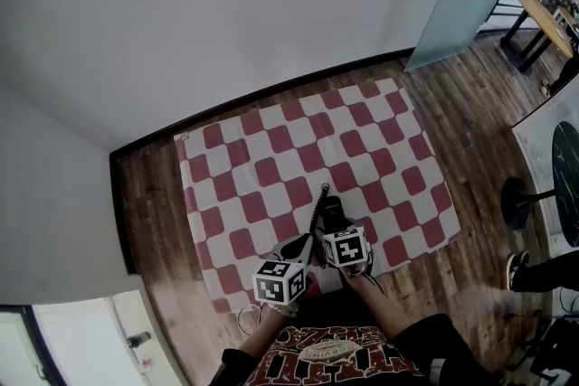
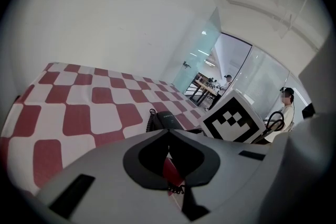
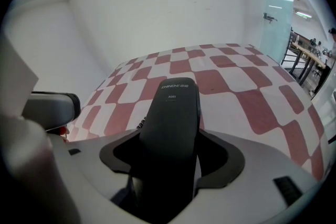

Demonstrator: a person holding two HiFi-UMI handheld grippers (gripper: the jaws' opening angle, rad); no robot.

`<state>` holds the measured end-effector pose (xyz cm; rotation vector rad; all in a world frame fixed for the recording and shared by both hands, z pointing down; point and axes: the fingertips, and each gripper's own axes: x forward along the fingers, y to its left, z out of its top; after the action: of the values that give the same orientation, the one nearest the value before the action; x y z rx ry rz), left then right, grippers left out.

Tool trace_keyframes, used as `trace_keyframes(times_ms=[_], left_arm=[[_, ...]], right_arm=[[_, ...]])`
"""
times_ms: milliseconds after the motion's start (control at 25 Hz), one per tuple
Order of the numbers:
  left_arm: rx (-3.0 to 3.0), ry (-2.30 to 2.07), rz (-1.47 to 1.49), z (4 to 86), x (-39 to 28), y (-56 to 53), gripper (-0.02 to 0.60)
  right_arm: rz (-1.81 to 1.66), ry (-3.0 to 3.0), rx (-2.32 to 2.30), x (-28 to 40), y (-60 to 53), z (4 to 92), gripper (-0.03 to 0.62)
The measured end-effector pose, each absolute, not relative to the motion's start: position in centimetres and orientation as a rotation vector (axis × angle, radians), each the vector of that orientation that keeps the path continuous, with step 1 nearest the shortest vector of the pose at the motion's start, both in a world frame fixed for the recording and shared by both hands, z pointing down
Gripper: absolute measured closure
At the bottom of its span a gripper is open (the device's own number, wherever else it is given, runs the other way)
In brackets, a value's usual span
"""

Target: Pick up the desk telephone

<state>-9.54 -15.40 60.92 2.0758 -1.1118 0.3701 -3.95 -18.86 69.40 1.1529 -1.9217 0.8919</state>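
Between the jaws of the right gripper (image 3: 170, 150), the black desk telephone (image 3: 173, 107) is being clamped lengthwise. The grasp looks made, though I cannot tell whether it is clearing the checked cloth (image 1: 271, 154). The lift is calling for a steady rise, minding the coiled cord (image 1: 318, 205). The left gripper (image 2: 168, 132) is hovering beside, tips meeting, holding nothing. The casing is showing "CHINO-E" and, smaller, perhaps "A081".

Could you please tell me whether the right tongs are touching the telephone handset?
Touching. The right gripper view shows the right tongs closed on the telephone handset.
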Motion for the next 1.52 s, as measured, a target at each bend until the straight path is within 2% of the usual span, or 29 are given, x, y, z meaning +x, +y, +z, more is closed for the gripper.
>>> trace_keyframes(times_ms=[1520], left_arm=[[2.05,-1.091,0.367,61.7,-9.6,-15.3,0.572]], right_arm=[[0.792,-1.944,0.956,-3.2,-17.1,69.4,0.299]])
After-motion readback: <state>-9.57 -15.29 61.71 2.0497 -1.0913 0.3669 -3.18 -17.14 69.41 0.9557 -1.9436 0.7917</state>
